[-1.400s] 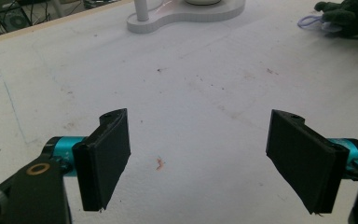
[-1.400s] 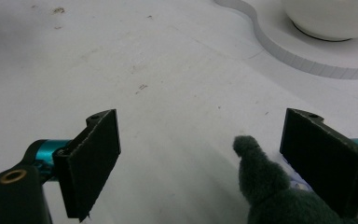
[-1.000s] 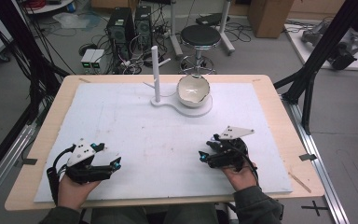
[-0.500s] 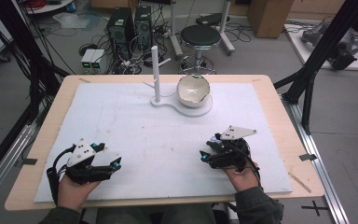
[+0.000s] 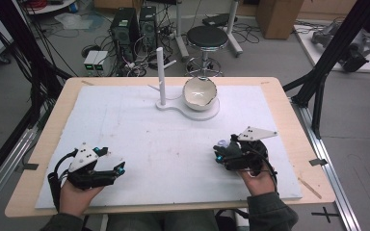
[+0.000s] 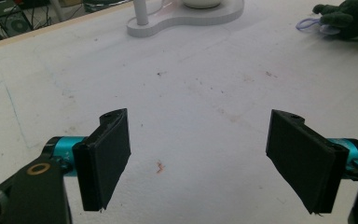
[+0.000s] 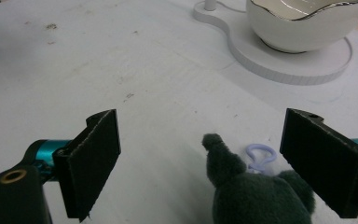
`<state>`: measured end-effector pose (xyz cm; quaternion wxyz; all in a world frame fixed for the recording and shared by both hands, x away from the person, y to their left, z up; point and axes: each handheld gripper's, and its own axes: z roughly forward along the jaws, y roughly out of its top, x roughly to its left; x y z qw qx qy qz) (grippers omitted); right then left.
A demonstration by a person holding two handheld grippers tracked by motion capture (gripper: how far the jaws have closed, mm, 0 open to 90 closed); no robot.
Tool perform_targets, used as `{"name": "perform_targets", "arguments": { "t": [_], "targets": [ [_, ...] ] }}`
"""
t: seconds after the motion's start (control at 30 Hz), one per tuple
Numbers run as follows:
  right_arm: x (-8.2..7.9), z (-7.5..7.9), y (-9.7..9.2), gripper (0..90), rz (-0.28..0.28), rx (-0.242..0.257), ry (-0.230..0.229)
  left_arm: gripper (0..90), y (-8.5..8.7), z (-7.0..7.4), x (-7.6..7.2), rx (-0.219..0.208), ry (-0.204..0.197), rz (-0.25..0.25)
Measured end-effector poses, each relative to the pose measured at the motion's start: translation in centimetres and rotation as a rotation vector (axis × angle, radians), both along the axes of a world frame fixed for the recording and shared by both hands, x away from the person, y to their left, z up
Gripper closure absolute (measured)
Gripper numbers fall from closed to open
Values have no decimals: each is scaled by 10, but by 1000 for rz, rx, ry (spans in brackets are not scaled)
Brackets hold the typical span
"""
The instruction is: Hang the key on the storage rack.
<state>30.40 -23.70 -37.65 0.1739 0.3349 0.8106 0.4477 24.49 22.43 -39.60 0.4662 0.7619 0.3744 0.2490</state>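
A small dark grey-green plush toy (image 7: 256, 198) with a lilac ring (image 7: 260, 156) lies on the white mat (image 5: 173, 144) at the front right. My right gripper (image 7: 203, 126) is open, and the toy sits between its jaws, closer to the right-hand one, touching neither. In the high view my right gripper (image 5: 220, 153) points left. My left gripper (image 6: 200, 126) is open over bare mat with nothing between its jaws; in the high view it (image 5: 119, 168) rests at the front left. The left gripper view catches the toy (image 6: 349, 18) far off at top right.
A white stand base (image 5: 188, 107) sits at the back centre of the mat, with an upright white post (image 5: 160, 72) and a white gold-rimmed bowl (image 5: 200, 92). The wooden table edge (image 5: 298, 139) frames the mat. Beyond the table are a stool, computers and cables.
My right gripper has shifted slightly to the right. The left gripper has stayed put.
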Motion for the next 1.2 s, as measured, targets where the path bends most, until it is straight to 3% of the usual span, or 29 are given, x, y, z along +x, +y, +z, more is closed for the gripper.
{"name": "perform_targets", "arguments": {
  "t": [0.37,0.77,1.2],
  "targets": [
    [1,4,-17,114,-54,-2,7,220,0,0,0,-1,0,1],
    [4,-2,-34,116,-121,-44,55,220,0,0,0,1,-1,2],
    [4,-12,-42,144,-127,-84,109,220,0,0,2,5,-2,4]
  ]
}}
